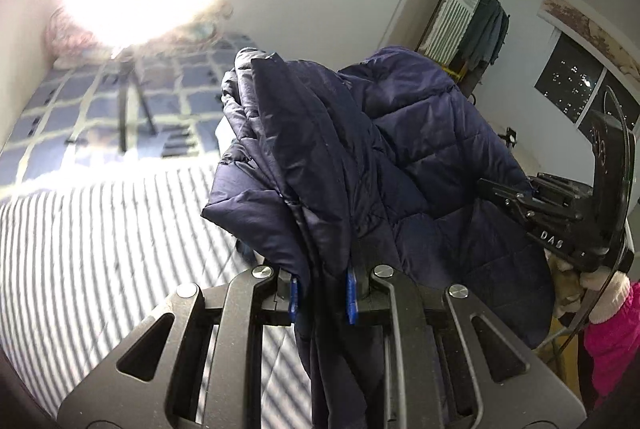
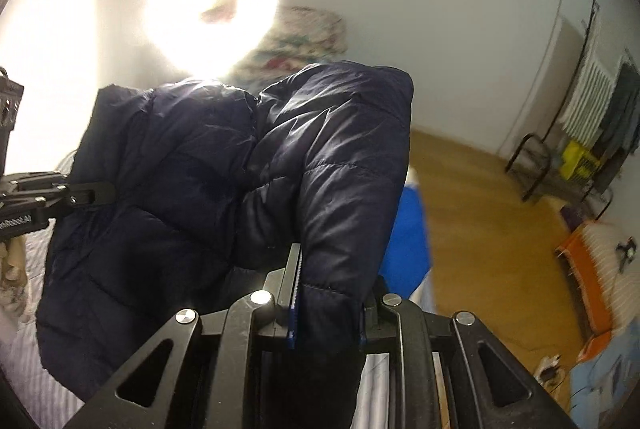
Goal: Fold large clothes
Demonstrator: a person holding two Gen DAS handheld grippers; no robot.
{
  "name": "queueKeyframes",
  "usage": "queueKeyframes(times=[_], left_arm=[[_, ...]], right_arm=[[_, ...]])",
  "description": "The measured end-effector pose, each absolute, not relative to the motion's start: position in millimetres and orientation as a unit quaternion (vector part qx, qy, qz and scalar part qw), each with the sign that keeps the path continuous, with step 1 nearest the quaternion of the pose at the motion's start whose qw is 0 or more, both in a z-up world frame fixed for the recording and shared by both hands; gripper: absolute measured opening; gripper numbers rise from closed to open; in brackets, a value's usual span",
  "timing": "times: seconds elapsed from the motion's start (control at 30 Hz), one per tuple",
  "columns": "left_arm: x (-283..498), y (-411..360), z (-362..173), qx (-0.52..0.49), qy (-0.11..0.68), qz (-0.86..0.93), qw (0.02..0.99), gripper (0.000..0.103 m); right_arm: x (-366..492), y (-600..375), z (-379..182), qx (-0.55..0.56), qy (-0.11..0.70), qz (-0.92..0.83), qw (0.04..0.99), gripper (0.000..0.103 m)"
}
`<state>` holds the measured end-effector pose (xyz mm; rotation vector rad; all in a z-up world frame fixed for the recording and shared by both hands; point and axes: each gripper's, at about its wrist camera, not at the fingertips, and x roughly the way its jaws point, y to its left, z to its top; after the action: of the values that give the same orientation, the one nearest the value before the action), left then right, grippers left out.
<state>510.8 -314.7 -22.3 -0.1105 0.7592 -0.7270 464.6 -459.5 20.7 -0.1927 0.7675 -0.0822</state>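
Left wrist view: a bed with a striped sheet (image 1: 100, 229) fills the left, and beyond it lies a blue checked blanket (image 1: 120, 97) under a strong glare. At the middle, the navy quilted jacket (image 1: 380, 157) is lifted clear of the bed and bunched into folds; its bulk rises up and away from the camera, and a narrow gathered strip trails down toward the near edge. The left tool (image 1: 322, 293) is nearly closed, its blue pads pinching that strip of jacket. On the right, the right tool (image 1: 504, 195) reaches in from the side and its tip meets the jacket's right edge; a pink sleeve (image 1: 608, 341) shows beneath it. Far right, a clothes rack (image 1: 468, 13) stands by the wall.

Right wrist view: at the left edge, the left tool (image 2: 100, 194) touches the jacket's (image 2: 192, 169) left side. The jacket hangs between the two tools, spread left to right, with a padded fold standing upward at the middle. The right tool (image 2: 326, 309) is narrowly open, clamping that thick fold. To the right lies a wooden floor (image 2: 472, 189).
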Motion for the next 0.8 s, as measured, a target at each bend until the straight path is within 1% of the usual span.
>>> queueKeyframes(times=[0.2, 0.37, 0.5, 0.63, 0.7, 0.73, 0.77, 0.8], left_arm=[[560.9, -353.3, -11.4, -0.051, 0.341, -0.344, 0.873, 0.015], [588.9, -374.3, -13.3, -0.044, 0.326, -0.334, 0.883, 0.015], [619.6, -384.9, -29.9, -0.053, 0.335, -0.324, 0.883, 0.015], [635.4, -393.3, -57.8, -0.035, 0.346, -0.297, 0.889, 0.016], [649.7, -402.0, -83.4, -0.002, 0.372, -0.263, 0.890, 0.018], [655.4, -403.6, -92.2, 0.003, 0.388, -0.253, 0.886, 0.021], [662.6, -401.2, -104.9, -0.004, 0.405, -0.243, 0.881, 0.026], [666.9, -395.5, -113.6, -0.020, 0.411, -0.240, 0.879, 0.030]], right_arm=[[512.5, -480.1, 27.6, -0.115, 0.355, -0.071, 0.925, 0.019], [559.0, -488.2, 22.9, -0.132, 0.344, -0.093, 0.925, 0.019], [581.7, -496.6, 9.6, -0.134, 0.346, -0.102, 0.923, 0.019], [604.6, -501.7, -21.7, -0.146, 0.361, -0.109, 0.914, 0.019], [619.0, -503.8, -41.0, -0.161, 0.380, -0.122, 0.903, 0.023], [627.2, -508.9, -53.1, -0.171, 0.395, -0.134, 0.892, 0.029], [631.0, -512.0, -61.9, -0.182, 0.403, -0.154, 0.883, 0.036], [634.1, -519.4, -69.5, -0.189, 0.406, -0.174, 0.877, 0.040]])
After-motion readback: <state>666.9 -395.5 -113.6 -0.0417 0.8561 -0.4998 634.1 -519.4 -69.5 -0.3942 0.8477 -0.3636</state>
